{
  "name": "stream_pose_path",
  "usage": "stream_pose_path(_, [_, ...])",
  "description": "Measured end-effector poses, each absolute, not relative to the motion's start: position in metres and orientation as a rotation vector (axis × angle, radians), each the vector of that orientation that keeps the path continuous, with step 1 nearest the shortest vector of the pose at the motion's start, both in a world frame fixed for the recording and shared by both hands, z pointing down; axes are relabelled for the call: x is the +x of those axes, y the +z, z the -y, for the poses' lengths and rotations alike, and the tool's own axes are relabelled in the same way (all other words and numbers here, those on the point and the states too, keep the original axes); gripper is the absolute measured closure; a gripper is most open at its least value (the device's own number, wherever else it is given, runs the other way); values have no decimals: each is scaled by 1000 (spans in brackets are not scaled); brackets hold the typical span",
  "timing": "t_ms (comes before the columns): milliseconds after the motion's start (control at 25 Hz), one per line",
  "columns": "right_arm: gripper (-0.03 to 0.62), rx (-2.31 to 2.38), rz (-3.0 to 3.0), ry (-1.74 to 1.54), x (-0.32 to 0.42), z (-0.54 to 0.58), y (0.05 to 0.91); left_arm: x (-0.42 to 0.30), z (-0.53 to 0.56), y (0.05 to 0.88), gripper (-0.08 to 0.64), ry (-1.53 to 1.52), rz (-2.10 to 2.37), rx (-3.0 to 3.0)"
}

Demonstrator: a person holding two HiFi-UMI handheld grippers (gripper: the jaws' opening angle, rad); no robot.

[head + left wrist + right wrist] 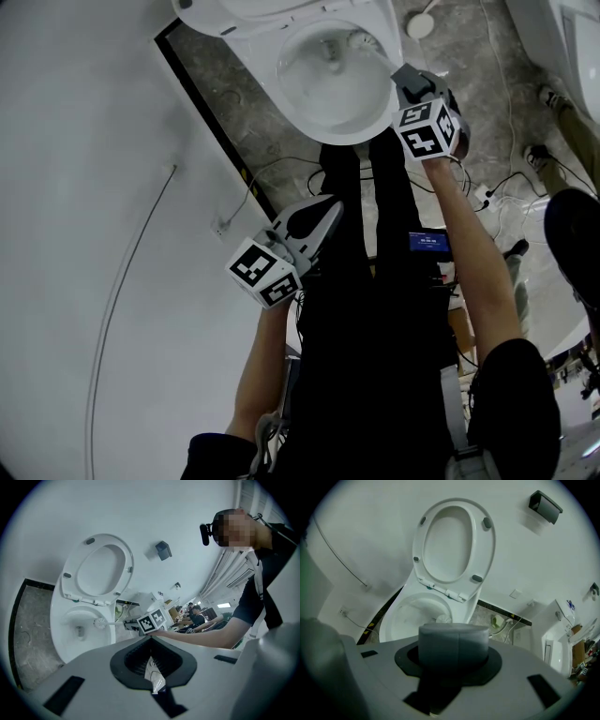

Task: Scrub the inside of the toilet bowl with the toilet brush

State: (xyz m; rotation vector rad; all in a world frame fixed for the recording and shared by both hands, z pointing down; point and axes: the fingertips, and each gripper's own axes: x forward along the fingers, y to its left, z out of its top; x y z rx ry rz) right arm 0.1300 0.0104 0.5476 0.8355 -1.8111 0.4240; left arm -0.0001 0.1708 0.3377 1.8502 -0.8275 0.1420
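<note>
Since right gripper [405, 81] fingers clamp the toilet brush [100, 623] reaching into the toilet bowl [314, 98], left gripper [314, 223] idles closed at 6 o'clock.

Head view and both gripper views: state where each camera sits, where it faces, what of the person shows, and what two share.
Head view: on the head, steeply down at the toilet bowl; both forearms, left tool, right tool.
Left gripper view: on the left tool, across at the toilet; an arm and torso.
Right gripper view: on the right tool, along the brush handle into the bowl; no body.
Shared: both gripper views show the raised seat and brush head.
</note>
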Motion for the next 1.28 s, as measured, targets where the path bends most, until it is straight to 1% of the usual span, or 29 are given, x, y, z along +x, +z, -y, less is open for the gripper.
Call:
stream_pose_path(720, [430,725,1725,394,153,-59,542,-7,-179,342,549,121,838,1843])
stream_pose_path(1280, [433,553,1666,385,164,-106,543,-14,-182,344,549,115,848,1834])
